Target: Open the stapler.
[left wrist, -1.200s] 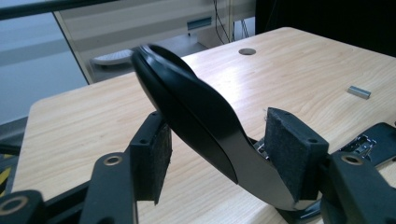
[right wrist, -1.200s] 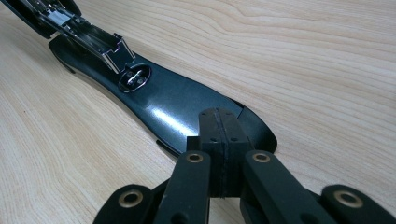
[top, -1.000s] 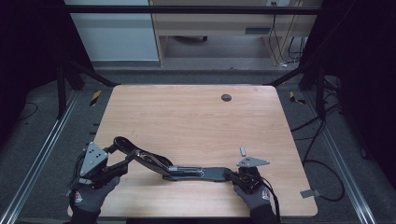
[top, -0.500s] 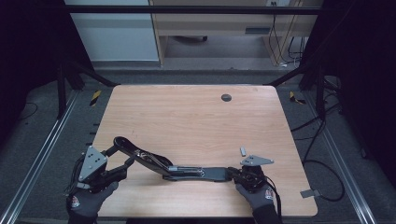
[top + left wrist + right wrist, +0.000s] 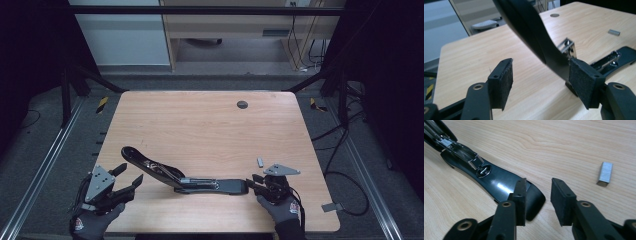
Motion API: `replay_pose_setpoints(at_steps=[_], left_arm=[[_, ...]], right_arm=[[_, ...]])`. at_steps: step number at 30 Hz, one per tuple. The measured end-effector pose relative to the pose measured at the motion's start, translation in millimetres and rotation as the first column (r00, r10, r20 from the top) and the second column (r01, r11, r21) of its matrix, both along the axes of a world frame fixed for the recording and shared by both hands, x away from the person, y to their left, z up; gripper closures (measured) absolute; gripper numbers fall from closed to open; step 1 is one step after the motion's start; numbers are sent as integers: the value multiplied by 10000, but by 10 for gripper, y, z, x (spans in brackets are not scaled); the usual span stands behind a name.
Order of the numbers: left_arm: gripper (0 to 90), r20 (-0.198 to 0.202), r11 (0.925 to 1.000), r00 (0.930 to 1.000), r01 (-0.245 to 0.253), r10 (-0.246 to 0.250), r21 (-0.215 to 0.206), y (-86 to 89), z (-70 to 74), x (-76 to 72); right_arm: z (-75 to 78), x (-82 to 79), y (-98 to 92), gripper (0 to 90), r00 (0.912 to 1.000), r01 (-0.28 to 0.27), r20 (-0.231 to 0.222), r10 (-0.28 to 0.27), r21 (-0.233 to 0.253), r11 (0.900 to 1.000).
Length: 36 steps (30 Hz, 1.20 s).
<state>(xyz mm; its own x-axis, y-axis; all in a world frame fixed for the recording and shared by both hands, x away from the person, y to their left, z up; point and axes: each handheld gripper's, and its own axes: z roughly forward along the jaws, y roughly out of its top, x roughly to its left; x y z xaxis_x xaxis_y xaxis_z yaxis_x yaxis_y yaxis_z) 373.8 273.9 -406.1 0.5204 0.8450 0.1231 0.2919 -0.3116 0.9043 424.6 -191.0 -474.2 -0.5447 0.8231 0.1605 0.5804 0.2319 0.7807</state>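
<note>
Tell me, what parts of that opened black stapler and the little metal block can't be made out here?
- Opened black stapler: in the left gripper view its raised arm runs off the top edge.
- In the right gripper view the stapler's far end is cut by the left edge.
- Small silver staple block: too small in the high view to make out single staples.

High view overhead facing forward, gripper views close, sharing stapler (image 5: 200, 182)

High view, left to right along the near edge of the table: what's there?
Left gripper → opened black stapler → right gripper → small staple block.
</note>
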Motion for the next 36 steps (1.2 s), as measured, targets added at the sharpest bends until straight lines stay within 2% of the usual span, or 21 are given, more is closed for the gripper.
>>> replay_pose_setpoints(at_steps=[12,17,21,24,32,36], left_arm=[[415,-480,9992,9984,-296,310,283,34,-262,23],[432,-739,9983,9963,-418,446,395,54,-365,56],[445,-748,9971,9956,-527,567,547,70,-408,82],[452,-827,9960,9947,-551,609,704,85,-446,108],[461,-801,9940,9943,-631,703,891,149,-514,160],[470,-863,9910,9905,-993,1071,900,194,-545,183]], right_arm=[[49,38,-78,493,9990,448,-80,-450,-205,9988],[86,57,-138,468,9978,654,-95,-656,-257,9975],[102,88,-192,479,9958,904,-74,-907,-323,9954],[113,123,-215,480,9938,1106,-22,-1109,-542,9924],[141,237,-216,494,9910,1338,62,-1337,-655,9888],[122,296,-201,531,9893,1455,25,-1458,-863,9856]])
